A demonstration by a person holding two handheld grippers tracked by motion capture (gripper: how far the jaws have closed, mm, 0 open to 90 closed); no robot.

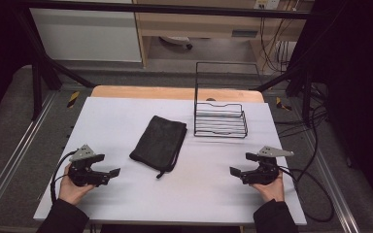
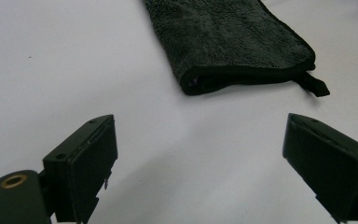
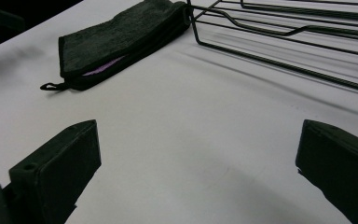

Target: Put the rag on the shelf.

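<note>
On the white table there are two grippers, one dark folded cloth and one black wire rack.

Near the table's left edge, toward the front left corner, the person's left hand holds the left gripper low over the surface, pointing inward toward the table's middle. Its two black jaws stand wide apart with only bare table between them, as the left gripper view shows.

In the middle of the table, slightly left of centre, lies the single cloth, folded flat into a long oblong and set at a slant, its far end nearer the back edge and its near end pointing toward the front edge. A short loop sticks out from its near corner. In the right gripper view a pale purple lining shows inside the fold's open edge. The cloth lies ahead of the left gripper and well apart from both tools.

Just right of the cloth, near the back right corner, stands the one wire rack, with a low basket base and a tall upright frame behind it. It is close to the cloth's far end; whether they touch I cannot tell.

Near the right edge, toward the front right corner, the right hand holds the right gripper, also pointing inward. Its jaws are spread wide too, with nothing between them.
</note>
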